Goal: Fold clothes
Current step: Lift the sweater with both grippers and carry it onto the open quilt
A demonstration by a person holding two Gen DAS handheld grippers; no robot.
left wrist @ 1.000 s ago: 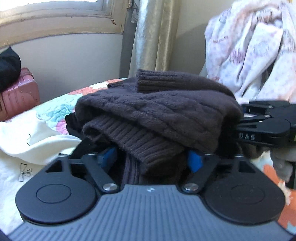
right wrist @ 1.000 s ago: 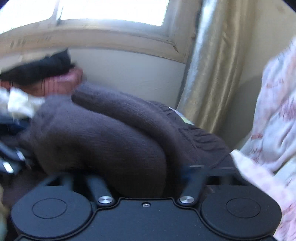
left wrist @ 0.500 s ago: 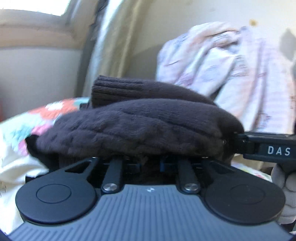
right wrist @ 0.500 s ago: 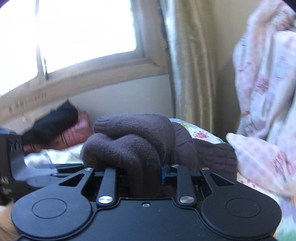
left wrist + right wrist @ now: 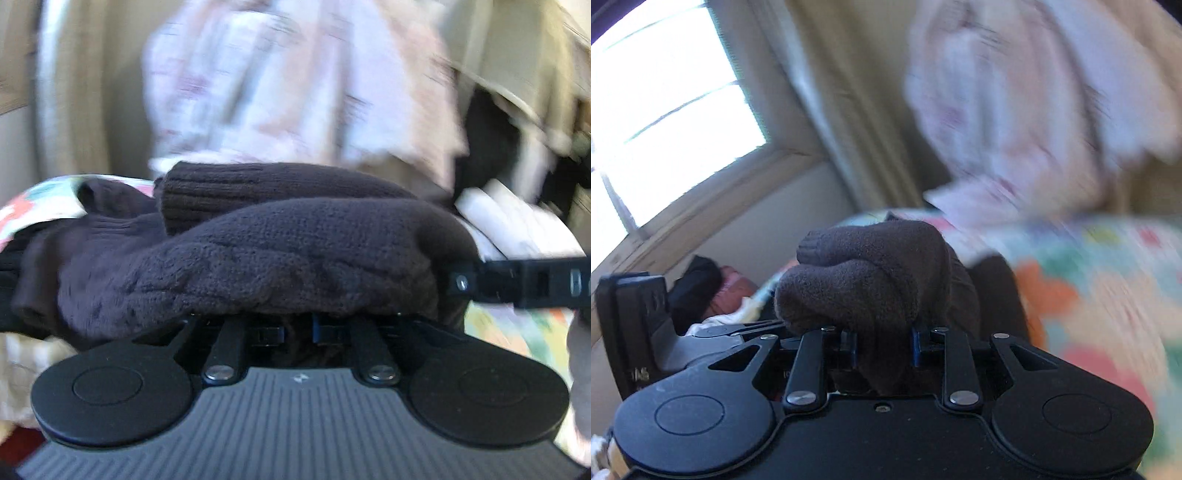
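Both views have swung from the window toward the pale hanging laundry (image 5: 295, 81), and I see my left gripper (image 5: 297, 328) and right gripper (image 5: 884, 343) each pinching the brown sweater (image 5: 258, 258), jaws narrowly parted.

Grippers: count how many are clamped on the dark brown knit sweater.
2. The left gripper pinches the dark brown knit sweater at its near edge. The right gripper has a bunched fold between its jaws, beside it on the right.

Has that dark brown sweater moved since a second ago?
Yes. The dark brown sweater, gripped at both ends, has swung right: the curtain behind it has slid to the picture's left edge and the pink patterned cloth is now behind it.
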